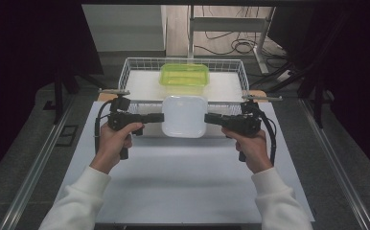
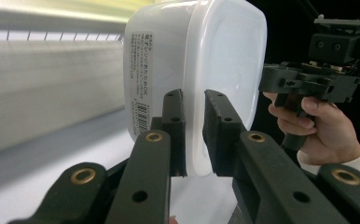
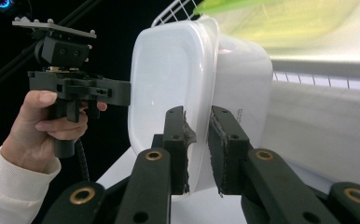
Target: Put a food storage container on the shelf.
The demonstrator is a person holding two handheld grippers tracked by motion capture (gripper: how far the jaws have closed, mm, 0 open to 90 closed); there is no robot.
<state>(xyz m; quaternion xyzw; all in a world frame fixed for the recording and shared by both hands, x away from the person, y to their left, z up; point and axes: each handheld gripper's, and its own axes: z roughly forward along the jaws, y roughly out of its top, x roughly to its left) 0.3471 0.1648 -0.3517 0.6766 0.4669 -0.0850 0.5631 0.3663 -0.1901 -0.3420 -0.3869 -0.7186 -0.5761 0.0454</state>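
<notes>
Desk (image 1: pixel 188 182): white top, lower centre of frame.
Wire basket (image 1: pixel 134 67): upper centre, containing green-lidded container (image 1: pixel 184 75).
White lidded container (image 1: pixel 184 116): frame centre, held off the desk.
Left hand-held gripper (image 1: pixel 160 117): jaws narrowed, clamping its left rim.
Right hand-held gripper (image 1: pixel 208 118): jaws narrowed, clamping its right rim.
</notes>
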